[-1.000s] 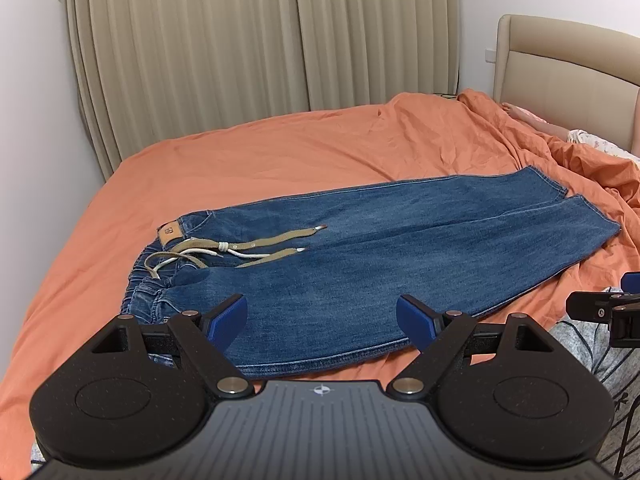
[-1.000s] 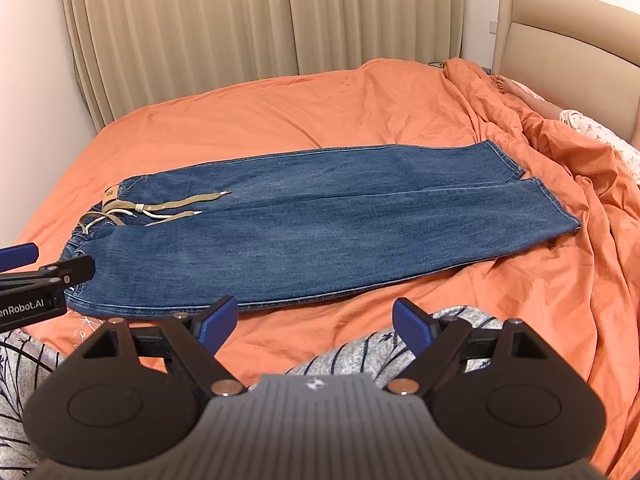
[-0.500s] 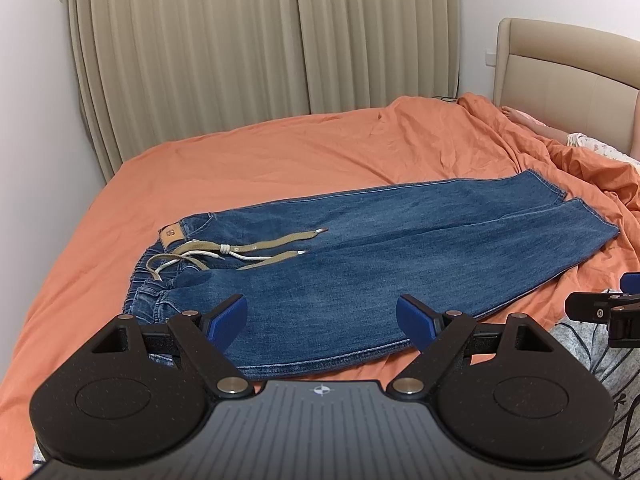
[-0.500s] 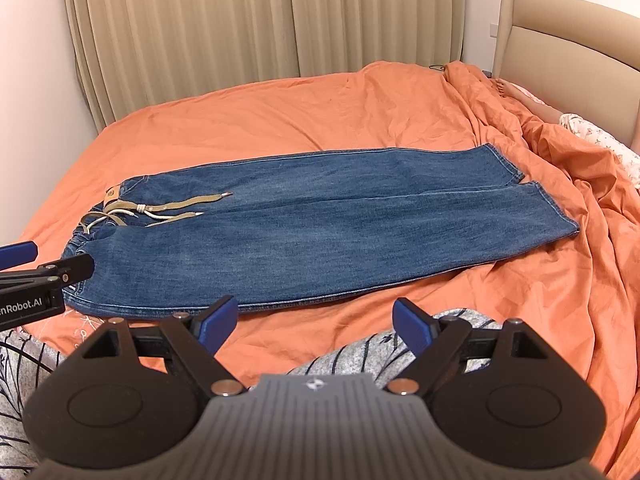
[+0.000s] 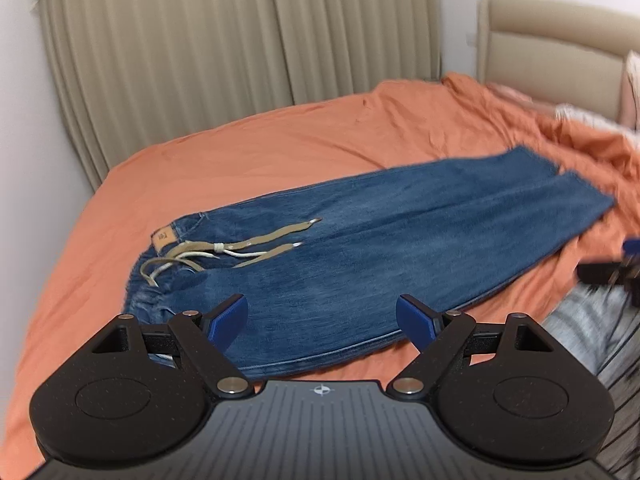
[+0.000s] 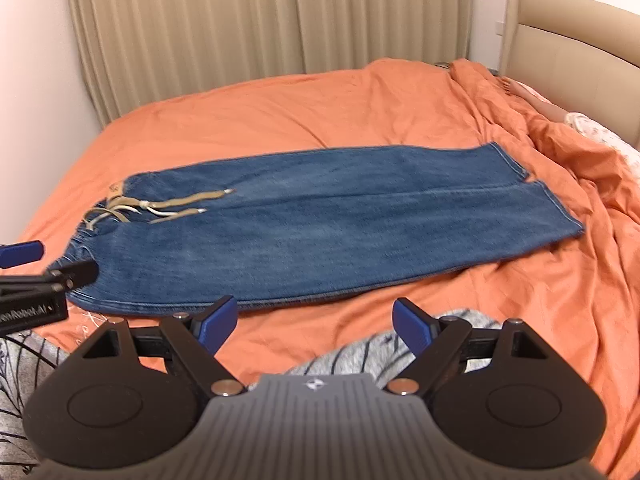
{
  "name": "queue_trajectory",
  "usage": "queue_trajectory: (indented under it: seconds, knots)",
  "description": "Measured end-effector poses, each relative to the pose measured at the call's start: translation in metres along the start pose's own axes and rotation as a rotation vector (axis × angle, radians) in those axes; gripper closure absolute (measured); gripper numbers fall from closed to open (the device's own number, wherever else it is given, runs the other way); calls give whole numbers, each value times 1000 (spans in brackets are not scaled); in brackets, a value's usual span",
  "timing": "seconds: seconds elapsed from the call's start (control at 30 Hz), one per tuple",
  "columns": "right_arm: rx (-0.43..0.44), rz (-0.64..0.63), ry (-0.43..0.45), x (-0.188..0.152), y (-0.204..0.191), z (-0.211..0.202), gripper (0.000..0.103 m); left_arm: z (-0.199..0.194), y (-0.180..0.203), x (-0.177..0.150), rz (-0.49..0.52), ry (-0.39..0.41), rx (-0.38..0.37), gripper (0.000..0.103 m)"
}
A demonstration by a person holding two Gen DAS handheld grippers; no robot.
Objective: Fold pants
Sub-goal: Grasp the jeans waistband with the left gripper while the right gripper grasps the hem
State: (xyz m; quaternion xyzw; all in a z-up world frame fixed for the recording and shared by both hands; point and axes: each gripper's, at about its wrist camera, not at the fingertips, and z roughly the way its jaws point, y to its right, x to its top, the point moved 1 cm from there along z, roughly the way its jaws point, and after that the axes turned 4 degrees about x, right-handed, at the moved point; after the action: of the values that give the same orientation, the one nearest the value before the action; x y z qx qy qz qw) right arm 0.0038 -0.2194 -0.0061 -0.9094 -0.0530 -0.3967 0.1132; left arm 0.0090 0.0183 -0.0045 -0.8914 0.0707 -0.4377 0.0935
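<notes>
Both tools, left tool [image 5: 321,316] and right tool [image 6: 313,318], hover with jaws wide and nothing held, just short of the bed's near edge. Pants [image 6: 320,224] lie flat across the middle of the bed [image 6: 280,112], waistband toward its left side, hems toward the headboard [image 6: 568,44]; judged laid out ready for a first fold. Denim looks heavy and smooth; tan drawstring [image 5: 240,248] lies loose on top. Orange sheet is rumpled near the headboard.
</notes>
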Motion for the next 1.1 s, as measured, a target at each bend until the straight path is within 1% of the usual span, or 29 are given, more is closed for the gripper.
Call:
queue_trajectory:
  seconds: [0.03, 0.1, 0.17, 0.2, 0.23, 0.3, 0.33, 0.37, 0.4, 0.47, 0.5, 0.57, 0.63, 0.67, 0.7, 0.73, 0.77, 0.8, 0.83, 0.9, 0.97, 1.03, 1.1]
  knots:
    - [16, -13, 11, 1, 3, 1, 22, 3, -4, 0, 18, -3, 3, 13]
    - [37, -55, 30, 6, 9, 5, 22, 12, -14, 0, 49, -19, -7, 14]
    - [18, -108, 37, 12, 15, 12, 22, 24, -27, -2, 89, -45, -57, 18]
    - [4, -134, 40, 15, 18, 17, 22, 31, -32, -4, 118, -73, -93, 20]
    - [-2, -163, 44, 18, 21, 22, 22, 40, -37, -5, 149, -113, -126, 25]
    - [2, -214, 46, 24, 29, 32, 22, 55, -46, -12, 209, -171, -172, 27]
    - [0, -232, 39, 28, 33, 38, 23, 63, -49, -15, 247, -196, -188, 28]
    - [3, -254, 32, 30, 37, 44, 24, 69, -51, -20, 286, -221, -199, 30]
    - [3, -277, 23, 33, 42, 51, 27, 76, -53, -25, 327, -243, -201, 31]
    - [-10, -303, -1, 40, 52, 65, 29, 91, -55, -36, 455, -284, -200, 33]
    - [-10, -305, -23, 43, 59, 72, 29, 100, -56, -42, 529, -299, -186, 33]
    - [-7, -300, -74, 49, 70, 85, 35, 121, -64, -52, 637, -360, -162, 35]
    - [-10, -301, -113, 54, 81, 98, 43, 141, -69, -61, 693, -422, -153, 38]
    - [-17, -307, -129, 56, 86, 103, 44, 150, -71, -65, 716, -445, -150, 38]
    - [-20, -313, -145, 58, 92, 107, 49, 158, -73, -70, 739, -463, -146, 38]
    - [-17, -316, -159, 59, 98, 111, 57, 164, -72, -76, 765, -476, -142, 38]
    - [-11, -317, -180, 60, 105, 114, 62, 170, -72, -80, 792, -489, -141, 38]
    - [-5, -314, -198, 61, 113, 117, 68, 173, -70, -86, 818, -498, -135, 38]
    - [-2, -308, -212, 62, 122, 120, 72, 175, -68, -91, 842, -498, -127, 38]
    - [-5, -303, -235, 64, 139, 123, 72, 180, -65, -96, 857, -504, -108, 39]
    - [-21, -314, -250, 65, 157, 125, 72, 179, -66, -95, 826, -501, -94, 55]
    - [-52, -345, -257, 65, 176, 126, 72, 178, -69, -92, 795, -483, -58, 67]
    - [-79, -418, -276, 63, 193, 131, 72, 174, -75, -88, 736, -465, -47, 71]
